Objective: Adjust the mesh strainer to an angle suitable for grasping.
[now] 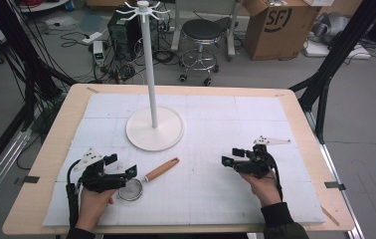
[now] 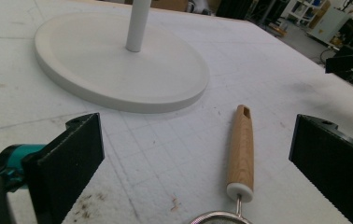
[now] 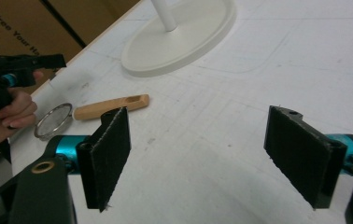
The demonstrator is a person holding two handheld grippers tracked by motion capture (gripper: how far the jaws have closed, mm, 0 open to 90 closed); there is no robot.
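Note:
A small metal strainer with a wooden handle lies flat on the white mat, left of centre. My left gripper hovers just over the mesh end, jaws open. In the left gripper view the handle lies on the mat between the wide-apart jaws of the left gripper, touching neither. My right gripper is at the right, pointing left, open with nothing in it. The right gripper view shows the right gripper over bare mat, the strainer farther off.
A white hook stand rises from a round base behind the strainer. The mat covers a wooden table. Beyond the table are a stool, a cardboard box, a computer tower and cables.

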